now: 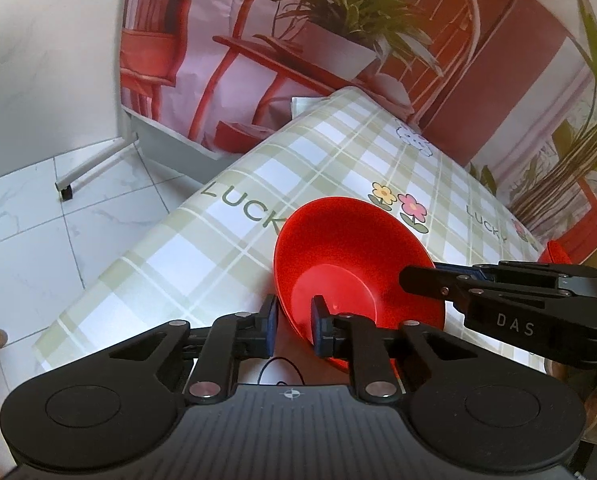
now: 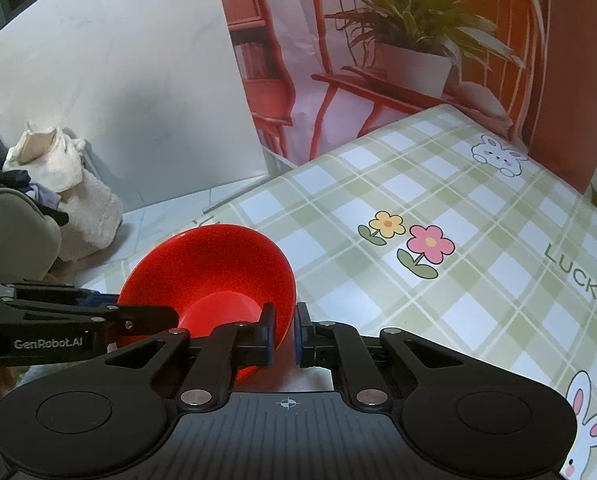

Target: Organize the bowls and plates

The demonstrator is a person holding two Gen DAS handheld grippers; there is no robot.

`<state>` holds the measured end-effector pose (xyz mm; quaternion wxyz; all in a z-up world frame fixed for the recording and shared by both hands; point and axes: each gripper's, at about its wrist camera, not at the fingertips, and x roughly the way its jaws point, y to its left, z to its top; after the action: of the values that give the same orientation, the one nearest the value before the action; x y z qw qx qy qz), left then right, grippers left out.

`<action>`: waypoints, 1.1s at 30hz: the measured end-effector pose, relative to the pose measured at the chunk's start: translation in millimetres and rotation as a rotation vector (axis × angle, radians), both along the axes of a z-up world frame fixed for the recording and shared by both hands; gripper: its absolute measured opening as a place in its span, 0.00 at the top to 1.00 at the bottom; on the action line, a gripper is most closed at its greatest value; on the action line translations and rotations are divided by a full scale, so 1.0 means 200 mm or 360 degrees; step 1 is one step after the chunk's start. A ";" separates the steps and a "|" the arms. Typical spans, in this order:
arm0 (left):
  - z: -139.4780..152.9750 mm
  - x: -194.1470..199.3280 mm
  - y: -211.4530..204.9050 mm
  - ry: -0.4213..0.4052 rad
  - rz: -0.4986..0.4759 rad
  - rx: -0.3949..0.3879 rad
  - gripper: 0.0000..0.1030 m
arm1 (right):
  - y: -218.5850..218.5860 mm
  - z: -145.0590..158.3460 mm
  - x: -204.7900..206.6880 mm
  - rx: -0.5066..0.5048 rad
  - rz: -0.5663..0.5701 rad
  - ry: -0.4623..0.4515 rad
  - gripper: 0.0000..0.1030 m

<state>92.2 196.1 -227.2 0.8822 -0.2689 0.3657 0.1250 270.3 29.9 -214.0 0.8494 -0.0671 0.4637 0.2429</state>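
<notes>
Both grippers are on one red bowl above the near edge of the table, which wears a green-and-white checked cloth printed with flowers, rabbits and the word LUCKY.

The left gripper has the bowl's near rim between its two fingers: one blue-padded finger sits outside the wall, the other inside the bowl, and the gap between them is narrow, closed down onto the rim. In the same view the right gripper comes in from the right, its dark finger reaching over the far-right rim into the bowl.

From the right wrist, the bowl shows at lower left, tilted so its inside faces the camera. The right gripper straddles the rim too, one finger inside the bowl and the other just outside, the gap narrow and pinched on the wall. The left gripper enters from the left edge and lies across the bowl's near-left rim.

I cannot tell whether the bowl's base touches the cloth or is lifted off it. A second red dish peeks out at the table's far right edge, mostly hidden behind the right gripper. Beyond the table hangs a backdrop showing a red chair and a potted plant.
</notes>
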 end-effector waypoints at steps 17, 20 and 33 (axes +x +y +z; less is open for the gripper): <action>0.08 0.11 -0.10 0.0002 -0.0119 0.0001 0.84 | -0.21 0.09 -0.07 0.0176 -0.0307 -0.0047 0.96; 0.12 0.14 -0.14 -0.0015 -0.0160 0.0014 0.84 | -0.29 0.11 -0.08 0.0257 -0.0391 -0.0051 0.96; 0.31 0.36 -0.42 -0.0098 -0.0377 0.0138 0.84 | -0.68 0.23 -0.15 0.0441 -0.0727 -0.0186 0.96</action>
<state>164.9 111.4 -164.5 0.9124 -0.1891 0.3619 0.0274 240.5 -106.1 -168.8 0.9086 0.1423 0.3793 0.1020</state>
